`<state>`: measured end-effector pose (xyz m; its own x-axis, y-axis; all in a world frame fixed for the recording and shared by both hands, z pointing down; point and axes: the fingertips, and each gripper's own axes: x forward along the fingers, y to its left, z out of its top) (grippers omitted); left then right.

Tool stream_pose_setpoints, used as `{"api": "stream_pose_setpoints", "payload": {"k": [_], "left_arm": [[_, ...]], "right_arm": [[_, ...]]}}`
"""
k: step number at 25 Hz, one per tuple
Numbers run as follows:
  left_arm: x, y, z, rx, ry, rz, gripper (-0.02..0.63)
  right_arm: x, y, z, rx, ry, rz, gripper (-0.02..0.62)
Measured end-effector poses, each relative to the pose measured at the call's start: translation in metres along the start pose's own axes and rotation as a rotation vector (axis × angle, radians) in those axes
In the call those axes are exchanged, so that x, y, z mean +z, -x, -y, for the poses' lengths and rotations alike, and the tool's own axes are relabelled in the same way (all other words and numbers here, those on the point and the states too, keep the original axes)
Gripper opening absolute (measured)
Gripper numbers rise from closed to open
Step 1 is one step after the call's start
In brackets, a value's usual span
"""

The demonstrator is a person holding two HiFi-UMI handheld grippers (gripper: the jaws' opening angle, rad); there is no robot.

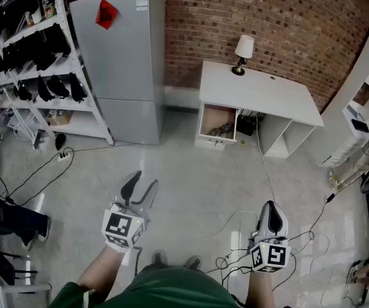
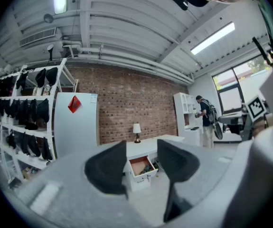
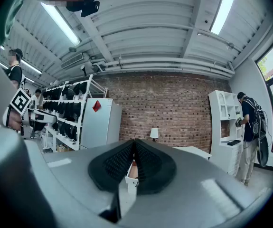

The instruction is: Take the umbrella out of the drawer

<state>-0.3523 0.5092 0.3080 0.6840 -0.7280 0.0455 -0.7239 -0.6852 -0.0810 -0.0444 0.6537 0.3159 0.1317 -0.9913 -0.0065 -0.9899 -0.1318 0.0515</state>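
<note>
I hold a gripper in each hand, both level over a pale floor [image 1: 190, 191]. My left gripper [image 1: 139, 188] has its jaws apart with nothing between them. My right gripper [image 1: 271, 212] has its jaws pressed together, empty. Well ahead of both stands a white desk [image 1: 261, 92] with a small lamp [image 1: 243, 51] against a brick wall. Its drawer [image 1: 217, 126] is pulled open, and inside lies the umbrella [image 1: 223, 131] - only a small dark shape from here. A grey fridge [image 1: 123, 63] stands left of the desk.
</note>
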Motion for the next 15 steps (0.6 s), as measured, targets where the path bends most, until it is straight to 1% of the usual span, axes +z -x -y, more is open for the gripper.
{"api": "stream_pose_setpoints", "payload": {"k": [7, 13, 14, 15], "left_arm": [[0.003, -0.006, 0.003, -0.006, -0.002, -0.001, 0.202], [0.002, -0.017, 0.015, -0.006, 0.001, 0.001, 0.201], [0.002, -0.019, 0.018, -0.006, 0.002, 0.001, 0.201], [0.001, -0.022, 0.022, -0.006, 0.002, 0.001, 0.201]], "right_arm": [[0.001, -0.003, 0.005, 0.001, -0.003, -0.001, 0.003], [-0.010, -0.003, 0.028, -0.034, -0.037, -0.010, 0.005], [-0.012, -0.003, 0.032, -0.035, -0.045, -0.020, 0.022], [-0.015, -0.003, 0.037, -0.034, -0.052, -0.028, 0.059]]}}
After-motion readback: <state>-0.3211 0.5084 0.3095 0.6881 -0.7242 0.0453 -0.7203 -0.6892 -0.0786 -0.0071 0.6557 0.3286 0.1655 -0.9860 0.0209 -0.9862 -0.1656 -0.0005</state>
